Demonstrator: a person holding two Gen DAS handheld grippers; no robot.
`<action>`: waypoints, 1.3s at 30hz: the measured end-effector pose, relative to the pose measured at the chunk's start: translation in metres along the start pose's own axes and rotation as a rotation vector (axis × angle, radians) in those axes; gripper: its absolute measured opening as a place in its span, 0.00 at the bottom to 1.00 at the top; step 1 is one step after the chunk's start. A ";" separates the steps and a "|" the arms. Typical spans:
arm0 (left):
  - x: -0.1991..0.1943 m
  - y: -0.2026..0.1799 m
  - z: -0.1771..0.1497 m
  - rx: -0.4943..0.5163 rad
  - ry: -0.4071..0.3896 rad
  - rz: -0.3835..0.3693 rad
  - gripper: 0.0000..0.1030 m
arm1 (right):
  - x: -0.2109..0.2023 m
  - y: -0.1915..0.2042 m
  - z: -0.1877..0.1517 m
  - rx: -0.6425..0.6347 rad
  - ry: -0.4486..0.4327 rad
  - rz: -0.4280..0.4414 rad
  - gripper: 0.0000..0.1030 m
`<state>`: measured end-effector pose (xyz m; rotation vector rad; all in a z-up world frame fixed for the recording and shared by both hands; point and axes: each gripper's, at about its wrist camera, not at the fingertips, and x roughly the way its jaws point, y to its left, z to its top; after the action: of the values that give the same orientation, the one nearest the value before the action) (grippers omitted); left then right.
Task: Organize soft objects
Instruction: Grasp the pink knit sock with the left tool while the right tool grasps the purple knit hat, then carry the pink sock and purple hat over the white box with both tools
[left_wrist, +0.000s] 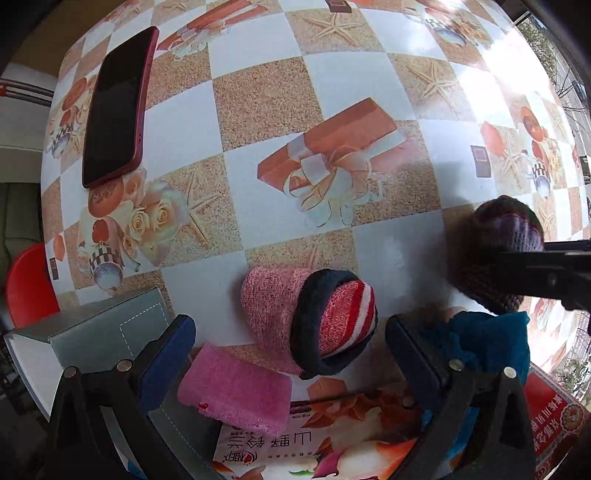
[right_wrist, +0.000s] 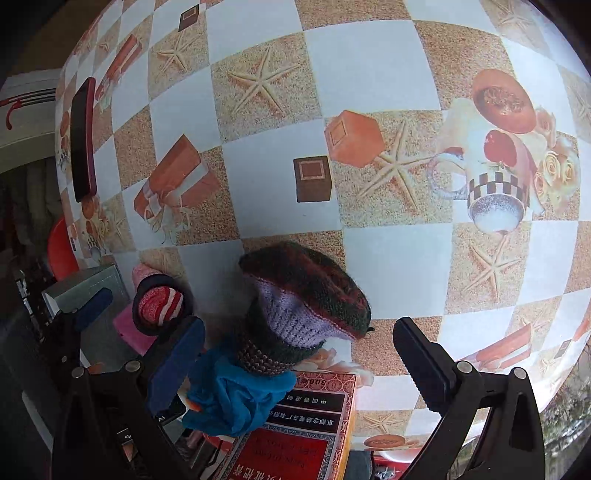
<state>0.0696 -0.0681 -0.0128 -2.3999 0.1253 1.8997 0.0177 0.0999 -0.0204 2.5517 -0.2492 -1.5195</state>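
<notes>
Both grippers, left (left_wrist: 290, 347) and right (right_wrist: 299, 354), have jaws spread, empty. Left: centre on the rolled sock (left_wrist: 310, 325) (pinch mid-roll) before closing

Home; patterned tablecloth (left_wrist: 258, 92), phone (left_wrist: 116, 107)

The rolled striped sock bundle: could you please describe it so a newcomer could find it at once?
Start at the checkered tablecloth and go to its near edge, between the grey box and the dark knitted hat. The sock bundle lies there, just past a flat pink cloth; only it shows red-and-white stripes inside a navy cuff.
</notes>
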 end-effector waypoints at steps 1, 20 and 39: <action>0.004 0.000 0.001 -0.004 0.010 0.004 1.00 | 0.006 0.001 0.003 -0.016 0.018 -0.017 1.00; 0.024 -0.014 0.012 -0.043 0.037 -0.061 1.00 | 0.013 -0.083 -0.021 0.086 -0.153 -0.147 1.00; 0.022 -0.011 0.017 -0.033 0.050 -0.084 0.73 | 0.009 -0.053 -0.022 0.064 -0.225 -0.239 0.58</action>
<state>0.0592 -0.0559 -0.0382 -2.4333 -0.0038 1.8207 0.0447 0.1508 -0.0293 2.5325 -0.0191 -1.9175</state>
